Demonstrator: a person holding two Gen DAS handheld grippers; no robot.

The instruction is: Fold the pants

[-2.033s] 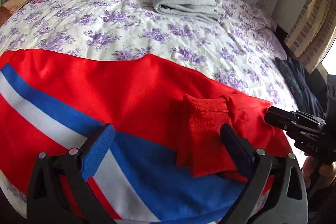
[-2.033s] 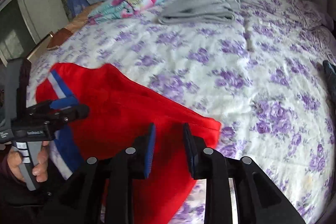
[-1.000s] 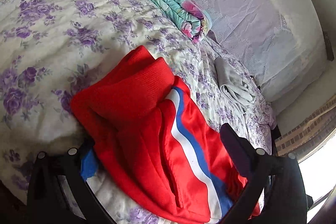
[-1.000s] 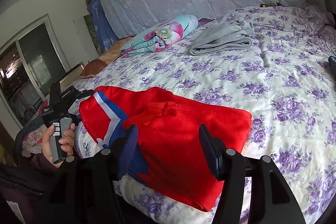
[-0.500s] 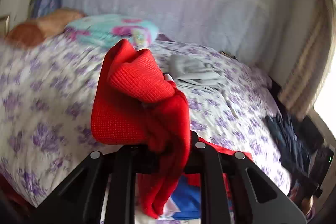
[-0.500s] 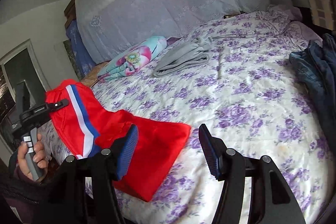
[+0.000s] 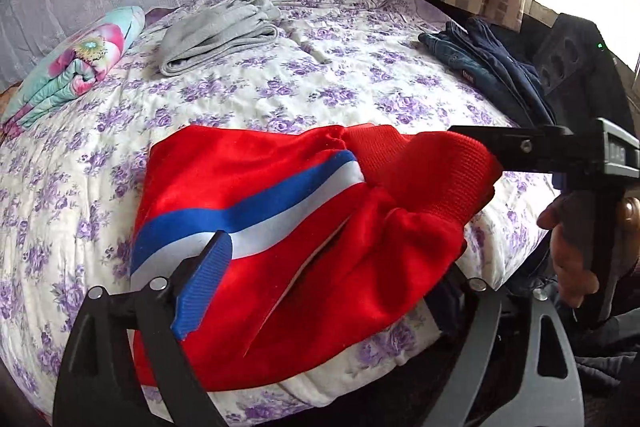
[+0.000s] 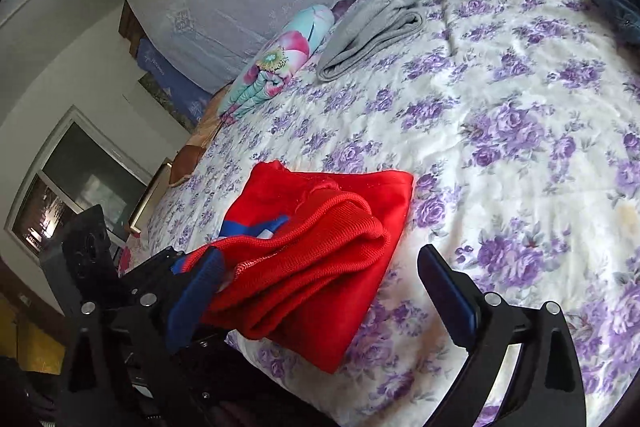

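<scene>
1. The bed (image 7: 360, 75) is carrying everything under its purple-flowered cover.
2. Your red pants (image 7: 304, 227) are lying bunched near its front edge.
3. You are holding the left gripper (image 7: 328, 287) wide open over the pants.
4. You are holding the right gripper (image 8: 320, 291) wide open too, its left finger touching the ribbed cuff.

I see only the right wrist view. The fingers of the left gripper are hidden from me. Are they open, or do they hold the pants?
Observer: Open. The left gripper straddles the pants; one blue pad shows, and the other finger is under cloth.
Operator: Which side of the pants faces up?
Observer: The side with the stripe, blue and white. It runs from that pad toward the knit cuff.
</scene>
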